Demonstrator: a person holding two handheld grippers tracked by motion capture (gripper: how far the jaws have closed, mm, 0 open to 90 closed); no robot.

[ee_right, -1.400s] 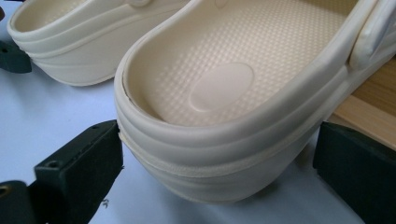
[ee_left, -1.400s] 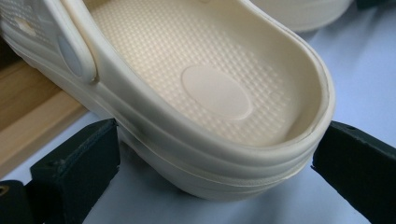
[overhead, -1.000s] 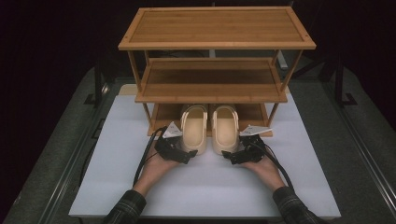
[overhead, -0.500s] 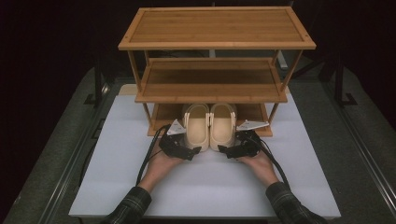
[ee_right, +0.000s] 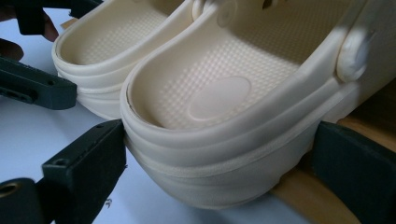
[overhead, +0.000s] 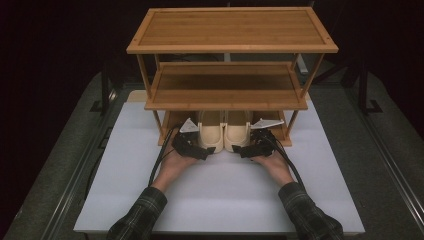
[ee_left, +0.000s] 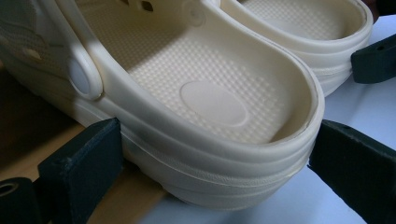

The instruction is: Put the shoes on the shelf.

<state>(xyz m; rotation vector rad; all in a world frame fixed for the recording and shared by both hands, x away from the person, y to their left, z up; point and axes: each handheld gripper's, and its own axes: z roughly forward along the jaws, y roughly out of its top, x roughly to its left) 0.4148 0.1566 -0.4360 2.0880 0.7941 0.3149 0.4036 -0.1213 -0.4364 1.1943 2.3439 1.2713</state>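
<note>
Two cream foam clogs stand side by side, toes under the bottom shelf of a bamboo rack (overhead: 230,30). The heels of the left clog (overhead: 212,134) and the right clog (overhead: 237,134) stick out over the white board. My left gripper (overhead: 202,150) is shut on the left clog's heel (ee_left: 215,102), one jaw pressing each side. In the same way my right gripper (overhead: 245,150) is shut on the right clog's heel (ee_right: 219,98). Both soles rest partly on the rack's wooden bottom board (ee_left: 28,140). The toes are hidden under the middle shelf.
The three-tier rack stands at the far half of a white board (overhead: 220,200) on a grey table. Its upright posts (overhead: 161,127) flank the clogs closely on both sides. Black cables trail back from the grippers along the forearms. Dark surroundings lie beyond the table.
Both hands have pushed forward, away from the person. The two clogs have slid deeper under the rack's lower shelf, so less of them shows from above.
</note>
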